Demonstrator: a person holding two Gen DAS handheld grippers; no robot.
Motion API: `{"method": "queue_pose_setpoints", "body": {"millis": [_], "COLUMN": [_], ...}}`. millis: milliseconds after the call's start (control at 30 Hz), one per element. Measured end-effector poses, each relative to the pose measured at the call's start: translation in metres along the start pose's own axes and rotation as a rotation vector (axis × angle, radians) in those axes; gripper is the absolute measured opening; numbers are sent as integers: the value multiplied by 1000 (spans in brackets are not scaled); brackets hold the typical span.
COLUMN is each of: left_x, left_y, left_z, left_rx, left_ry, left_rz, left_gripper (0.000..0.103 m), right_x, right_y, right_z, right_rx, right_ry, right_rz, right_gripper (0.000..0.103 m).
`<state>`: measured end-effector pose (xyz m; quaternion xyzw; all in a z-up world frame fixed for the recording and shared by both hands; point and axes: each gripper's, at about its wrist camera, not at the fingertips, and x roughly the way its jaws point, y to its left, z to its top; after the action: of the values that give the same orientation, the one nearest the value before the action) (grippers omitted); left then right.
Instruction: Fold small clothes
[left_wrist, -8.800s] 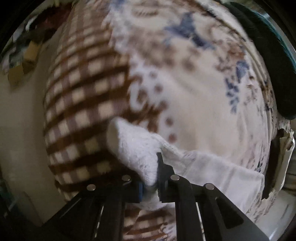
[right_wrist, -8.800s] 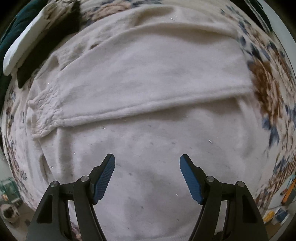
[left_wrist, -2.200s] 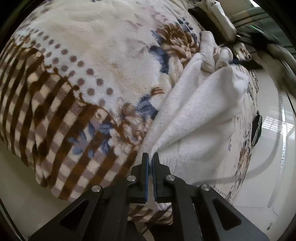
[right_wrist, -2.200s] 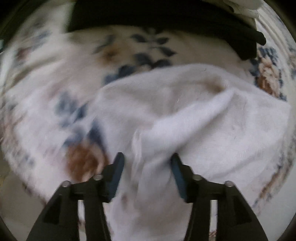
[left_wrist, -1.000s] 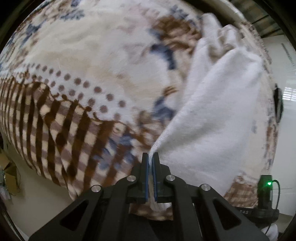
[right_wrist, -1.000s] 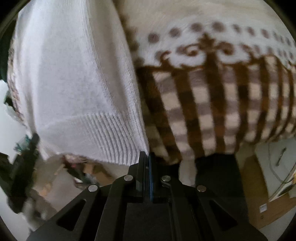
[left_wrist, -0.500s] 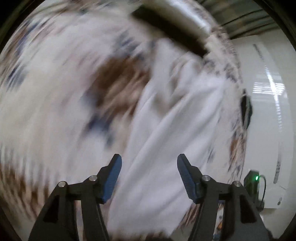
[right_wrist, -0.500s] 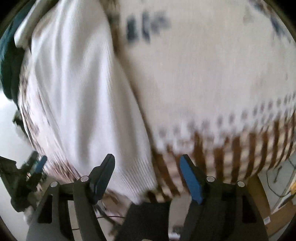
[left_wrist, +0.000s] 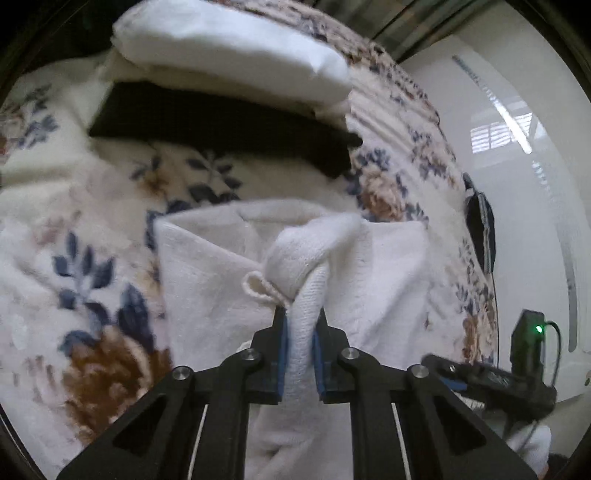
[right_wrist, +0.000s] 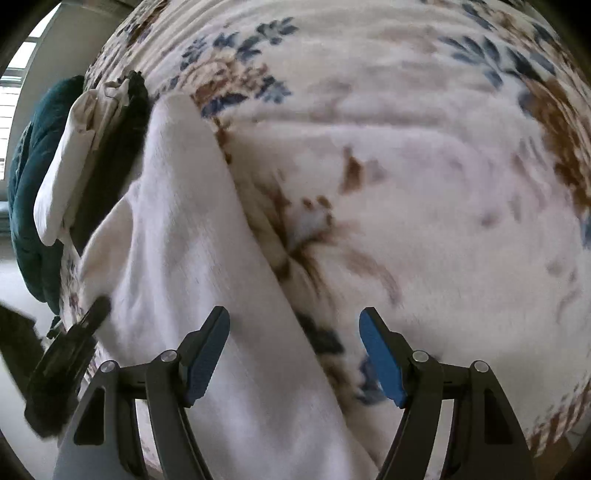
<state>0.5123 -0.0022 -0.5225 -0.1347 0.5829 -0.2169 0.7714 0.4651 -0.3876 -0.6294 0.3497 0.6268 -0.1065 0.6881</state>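
A white knit garment (left_wrist: 207, 280) lies folded on a floral blanket (left_wrist: 55, 221). My left gripper (left_wrist: 300, 332) is shut on a bunched fold of the garment near its middle. In the right wrist view the same garment (right_wrist: 177, 236) runs as a long strip down the left side of the blanket (right_wrist: 443, 184). My right gripper (right_wrist: 293, 350) is open and empty, hovering over the garment's right edge. The left gripper's body shows dark and blurred at the lower left of the right wrist view (right_wrist: 66, 354).
A stack of folded clothes lies beyond the garment: a black piece (left_wrist: 221, 122) under white ones (left_wrist: 229, 48). It shows in the right wrist view (right_wrist: 74, 155) beside a dark teal cushion (right_wrist: 29, 177). A black device with a green light (left_wrist: 528, 339) stands at the right.
Both grippers let go of the garment's edges half a second ago. Since then my left gripper has swung over and shut on a bunched fold. My right gripper stays open and has moved up the blanket.
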Motion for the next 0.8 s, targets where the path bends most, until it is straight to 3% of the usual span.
{"method": "queue_pose_setpoints", "body": {"millis": [167, 333, 400, 433, 533, 567, 667, 800], "left_x": [-21, 13, 21, 21, 2, -7, -29, -56], "left_y": [31, 75, 86, 89, 85, 84, 78, 69], "left_z": [19, 38, 38, 36, 23, 15, -23, -91], "left_rx": [-74, -141, -171, -181, -159, -156, -174, -184], "left_ry": [-29, 42, 80, 91, 68, 59, 91, 153], "left_rz": [2, 26, -16, -29, -61, -85, -133, -111], "left_gripper": [9, 11, 17, 26, 52, 56, 57, 57], "right_x": [22, 31, 30, 28, 11, 6, 3, 4], "right_y": [32, 28, 21, 15, -7, -15, -38, -66], "right_z": [10, -8, -19, -26, -52, -62, -93, -154], "right_rx": [-28, -73, -87, -92, -94, -76, 2, 49], "right_ry": [-11, 27, 46, 57, 103, 124, 212, 360], "right_rz": [-6, -13, -13, -8, 1, 11, 51, 60], "right_gripper": [75, 75, 75, 75, 75, 75, 75, 75]}}
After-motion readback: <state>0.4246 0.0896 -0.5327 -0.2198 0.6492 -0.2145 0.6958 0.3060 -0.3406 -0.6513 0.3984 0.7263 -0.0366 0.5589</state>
